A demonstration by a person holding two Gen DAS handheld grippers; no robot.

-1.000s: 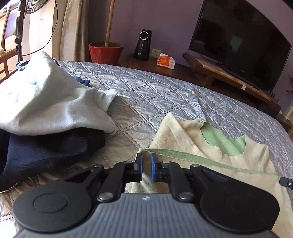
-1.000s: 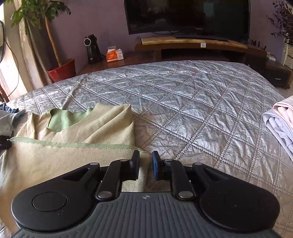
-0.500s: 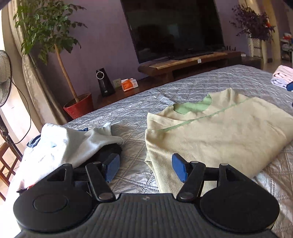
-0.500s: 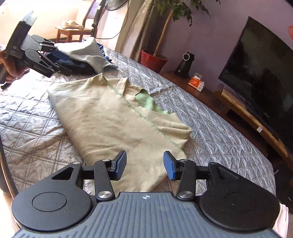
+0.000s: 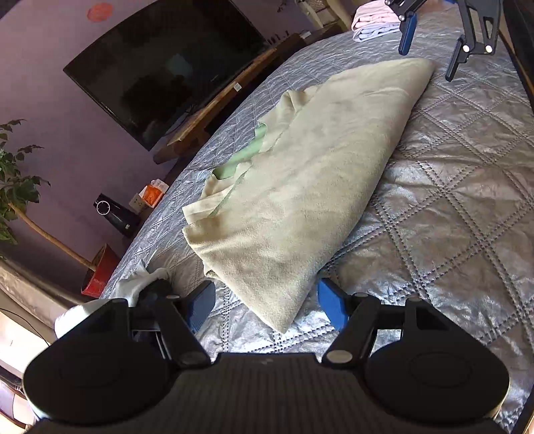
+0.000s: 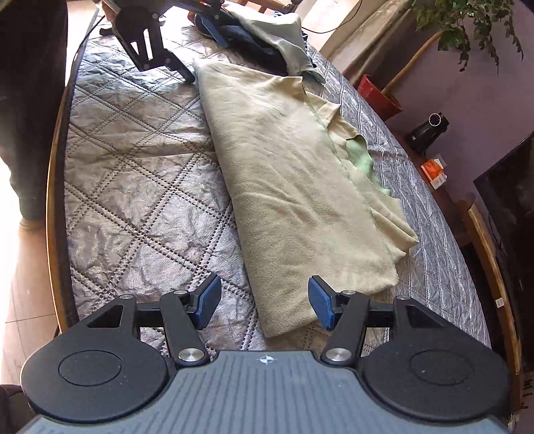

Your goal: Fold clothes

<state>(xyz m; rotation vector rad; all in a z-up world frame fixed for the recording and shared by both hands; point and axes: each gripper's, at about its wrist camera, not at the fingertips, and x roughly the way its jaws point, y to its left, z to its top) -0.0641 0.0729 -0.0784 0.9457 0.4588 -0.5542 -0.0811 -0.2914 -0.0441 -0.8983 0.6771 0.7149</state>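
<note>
A pale yellow-green top (image 5: 300, 187) lies folded into a long band on the bed (image 5: 460, 213), whose silver quilted cover is stitched in diamonds. In the left wrist view the band runs from the lower middle of the frame up to the upper right; in the right wrist view it runs from the lower middle up toward the upper left. Its cloth is soft and fleecy, with shallow creases. Along one long side a thin green seam shows, and past it a brighter green neck lining (image 6: 362, 160) peeks out from under the folded layer.

The left tool (image 5: 263, 307) stands wide, its jaws having just been opening; the near corner of the top lies between the blue pads (image 5: 328, 307) with neither pad pressing on it. The right tool (image 6: 265, 302) is wide as well, also just opened, with the other end of the band between its pads, free of both.

At the upper left of the right wrist view, a heap of dark and pale grey clothes (image 6: 267, 30) sits just beyond the top's far end. At the top of the left wrist view lies a folded pink and white stack (image 5: 375, 20).
</note>
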